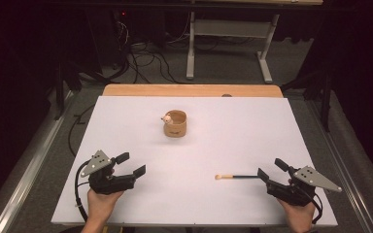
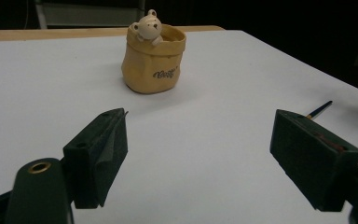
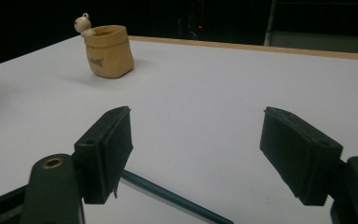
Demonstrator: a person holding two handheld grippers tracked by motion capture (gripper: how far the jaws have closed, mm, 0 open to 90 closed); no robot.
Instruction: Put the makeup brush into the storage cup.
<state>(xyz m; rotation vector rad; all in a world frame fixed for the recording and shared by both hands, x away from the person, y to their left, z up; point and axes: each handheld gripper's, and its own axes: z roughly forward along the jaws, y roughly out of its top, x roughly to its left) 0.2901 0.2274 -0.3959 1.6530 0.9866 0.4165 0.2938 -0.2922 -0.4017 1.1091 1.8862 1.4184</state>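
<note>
A tan sack-shaped pot (image 1: 175, 124) with a small bear figure (image 1: 166, 118) on its rim stands upright in the middle of the white table (image 1: 223, 141). A thin dark brush (image 1: 238, 176) with a pale tip lies flat at the front right. Its dark end reaches my right gripper (image 1: 270, 168), which is open and holds nothing. In the right gripper view the brush (image 3: 172, 198) runs low under the left jaw of that gripper (image 3: 198, 112). My left gripper (image 1: 132, 163) is open at the front left. It faces the pot (image 2: 154, 60), well short of it.
A wooden strip (image 1: 192, 91) edges the table's far side. Beyond it are cables and a white metal frame (image 1: 228, 43) on the floor. The far end of the brush (image 2: 320, 109) shows at the right of the left gripper view.
</note>
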